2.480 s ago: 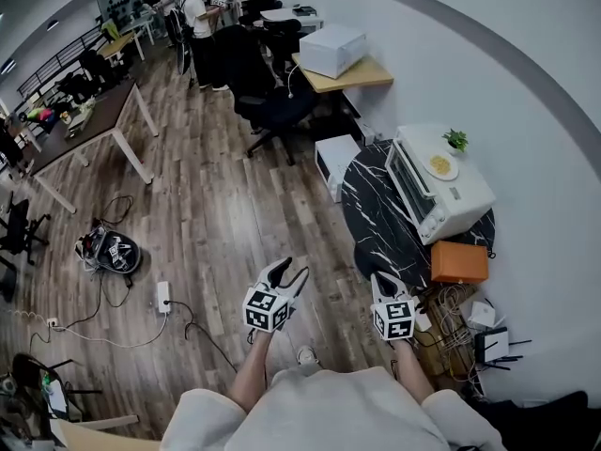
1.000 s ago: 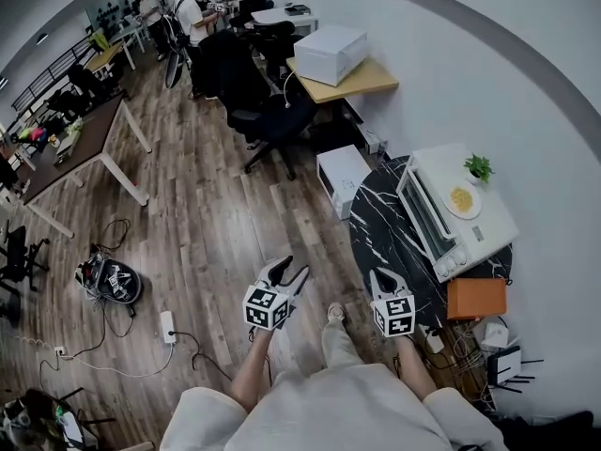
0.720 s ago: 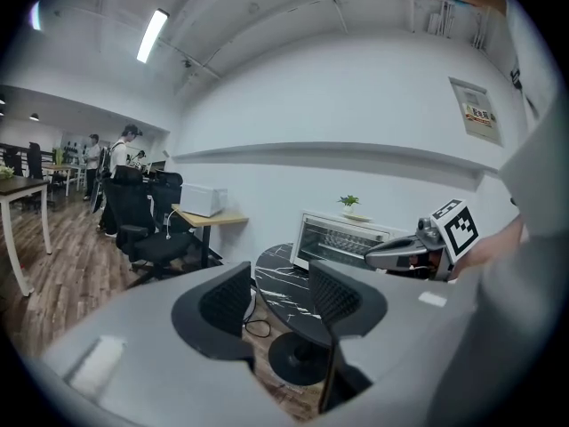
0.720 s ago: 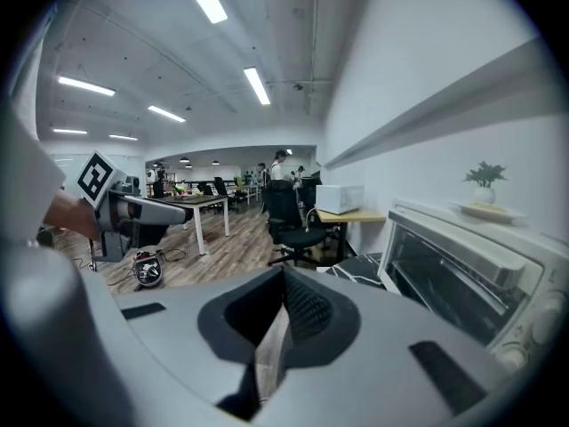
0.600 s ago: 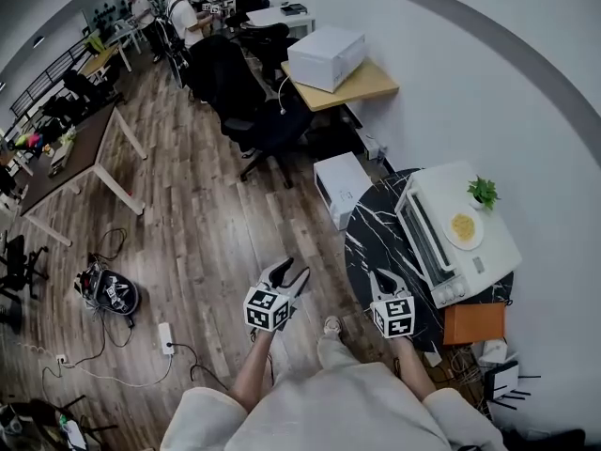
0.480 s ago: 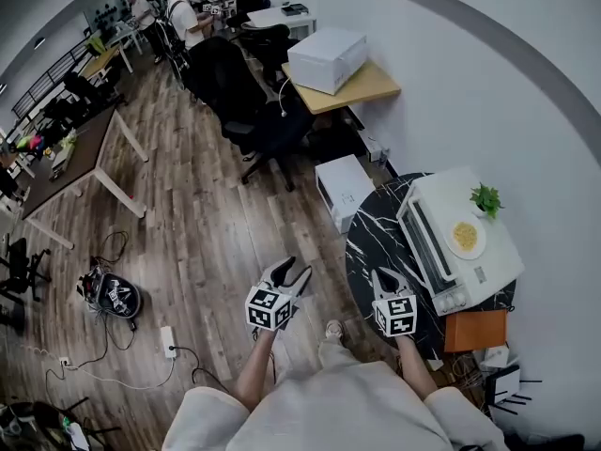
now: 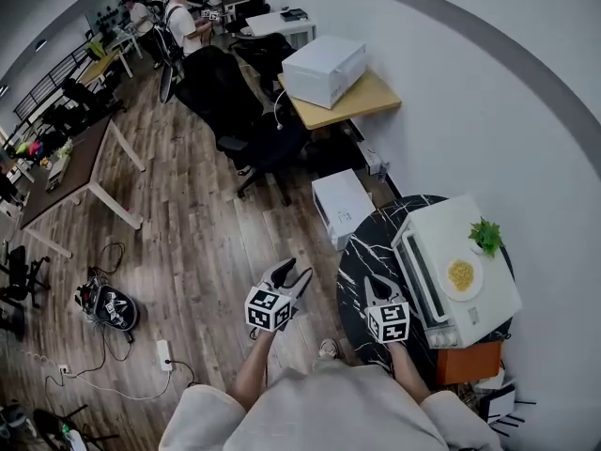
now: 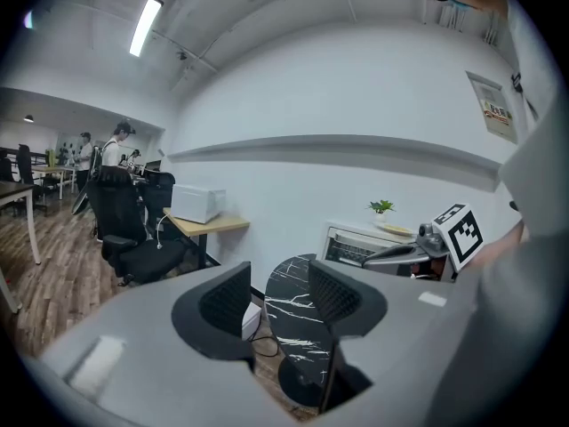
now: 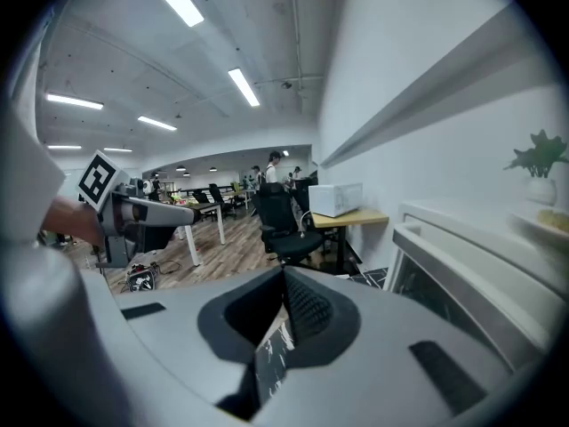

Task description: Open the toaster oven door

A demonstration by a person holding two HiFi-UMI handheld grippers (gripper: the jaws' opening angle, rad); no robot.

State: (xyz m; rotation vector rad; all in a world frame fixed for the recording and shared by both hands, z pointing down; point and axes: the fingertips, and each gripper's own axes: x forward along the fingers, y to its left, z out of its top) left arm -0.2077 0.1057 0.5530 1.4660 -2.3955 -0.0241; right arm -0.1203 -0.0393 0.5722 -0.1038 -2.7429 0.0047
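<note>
The white toaster oven [image 7: 457, 272] stands on a round black marble table [image 7: 371, 252], with its glass door [image 7: 417, 275] facing left and closed. On its top sit a plate of food [image 7: 461, 275] and a small plant [image 7: 486, 236]. My right gripper [image 7: 374, 284] hovers over the table's near edge, just left of the door, shut on nothing. In the right gripper view the oven [image 9: 462, 278] fills the right side, close to the right gripper [image 9: 284, 285]. My left gripper [image 7: 287, 273] hangs over the floor left of the table, open and empty. From the left gripper [image 8: 277, 283] the oven [image 8: 360, 245] shows ahead.
A white box [image 7: 343, 205] sits on the floor beside the table. Behind it stand a wooden desk [image 7: 352, 97] with a white appliance [image 7: 324, 69] and black office chairs [image 7: 249, 111]. An orange box [image 7: 465, 360] lies by the wall. Cables and a power strip [image 7: 160, 353] lie at the left.
The table and oven have drawn nearer and lower in the head view. The right gripper now reaches over the table's edge. Neither gripper's jaws have changed.
</note>
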